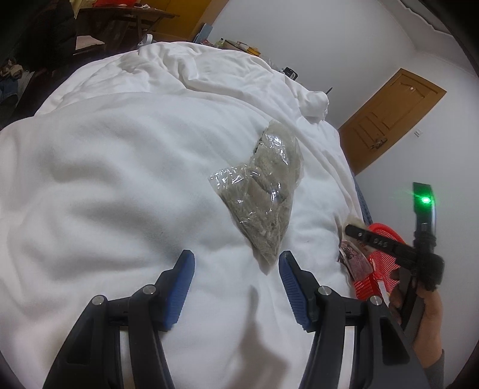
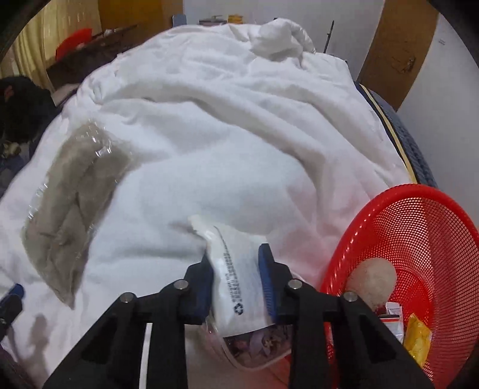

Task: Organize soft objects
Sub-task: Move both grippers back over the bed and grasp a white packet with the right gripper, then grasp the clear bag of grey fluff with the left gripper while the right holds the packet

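Note:
My left gripper (image 1: 236, 255) hangs open over the white duvet (image 1: 119, 167), with nothing between its blue pads. Just ahead of it lies a clear bag of grey-beige soft stuff (image 1: 263, 197), which the right wrist view shows at the left (image 2: 74, 191). My right gripper (image 2: 236, 257) is shut on a white plastic pouch (image 2: 236, 278) with printed text and a recycling mark; patterned fabric shows at its lower end. The pouch rests on the duvet beside the red mesh basket (image 2: 419, 191). Inside the basket lie a beige fluffy item (image 2: 374, 281) and small packets.
The red basket (image 1: 383, 239) sits at the bed's right edge, beside the blue mattress side (image 2: 413, 149). A wooden door (image 1: 389, 119) stands beyond it. Dark clothes (image 2: 21, 107) lie left of the bed. A cluttered table (image 1: 125, 18) stands at the back. A hand (image 1: 425, 311) holds the right gripper.

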`<state>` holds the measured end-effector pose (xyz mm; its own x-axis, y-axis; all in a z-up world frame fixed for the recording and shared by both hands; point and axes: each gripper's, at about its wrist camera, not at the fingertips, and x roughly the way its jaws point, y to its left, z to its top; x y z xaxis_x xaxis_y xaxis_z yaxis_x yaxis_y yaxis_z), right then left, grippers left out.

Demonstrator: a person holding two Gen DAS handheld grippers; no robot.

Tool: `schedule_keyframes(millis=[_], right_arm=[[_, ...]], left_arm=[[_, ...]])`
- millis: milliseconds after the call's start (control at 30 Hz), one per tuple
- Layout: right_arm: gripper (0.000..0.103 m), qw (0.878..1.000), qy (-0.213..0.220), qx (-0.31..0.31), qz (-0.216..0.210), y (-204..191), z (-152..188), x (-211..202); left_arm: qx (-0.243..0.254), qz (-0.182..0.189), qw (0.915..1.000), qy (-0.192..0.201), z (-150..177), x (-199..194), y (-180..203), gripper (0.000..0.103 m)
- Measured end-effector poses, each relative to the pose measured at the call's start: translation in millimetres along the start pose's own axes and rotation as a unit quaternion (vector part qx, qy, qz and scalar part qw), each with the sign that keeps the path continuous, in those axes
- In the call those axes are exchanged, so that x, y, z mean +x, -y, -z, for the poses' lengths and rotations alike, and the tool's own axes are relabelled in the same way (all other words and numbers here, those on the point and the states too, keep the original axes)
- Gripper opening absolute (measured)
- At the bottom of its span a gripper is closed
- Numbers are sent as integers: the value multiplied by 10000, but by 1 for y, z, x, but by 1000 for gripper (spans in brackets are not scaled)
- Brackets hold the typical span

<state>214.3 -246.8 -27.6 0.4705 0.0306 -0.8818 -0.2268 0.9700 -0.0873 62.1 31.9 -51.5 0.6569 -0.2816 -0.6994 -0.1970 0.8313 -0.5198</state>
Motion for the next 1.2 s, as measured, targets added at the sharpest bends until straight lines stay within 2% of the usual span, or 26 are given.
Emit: schedule_keyframes(millis=[200, 367, 433, 500, 633, 700, 867, 1000, 1067, 1133, 1200], right_arm=[[12, 9989, 277, 178, -320, 7, -1, -23], [9, 9959, 509, 183, -718, 12, 10, -52], [9, 9923, 599, 214, -1060, 14, 18, -69], [9, 9883, 672, 191, -1356, 14, 28, -88], [9, 9784, 701, 227, -1933, 13, 52, -112], [9, 9701, 652, 343, -2311, 14, 66, -114], [9, 9658, 435, 426, -2521, 8, 83, -98], [9, 9682, 351, 488, -2427, 10, 87, -87], [9, 9685, 336, 505, -2416, 12, 89, -84], [9, 9683, 324, 538, -2418, 14, 91, -82], [9, 9681, 312, 553, -2422, 14, 92, -81]], left_arm=[[23, -11, 10000, -6, 0, 0, 0, 61], [11, 28, 10000, -24, -1, 1, 2, 65], [25, 69, 10000, 5, -5, 0, 4, 67], [167, -31, 9998, 68, -13, -1, 12, 74], [641, -279, 9970, 325, -34, 1, 31, 76], [777, -266, 9962, 285, -45, 8, 37, 77], [708, -265, 9971, 38, -66, 35, 37, 77], [447, -79, 9985, -296, -72, 56, 35, 80], [697, -275, 9958, -522, -72, 70, 43, 80], [929, -497, 9930, -527, -72, 76, 48, 80], [894, -517, 9933, -518, -72, 77, 46, 80]])
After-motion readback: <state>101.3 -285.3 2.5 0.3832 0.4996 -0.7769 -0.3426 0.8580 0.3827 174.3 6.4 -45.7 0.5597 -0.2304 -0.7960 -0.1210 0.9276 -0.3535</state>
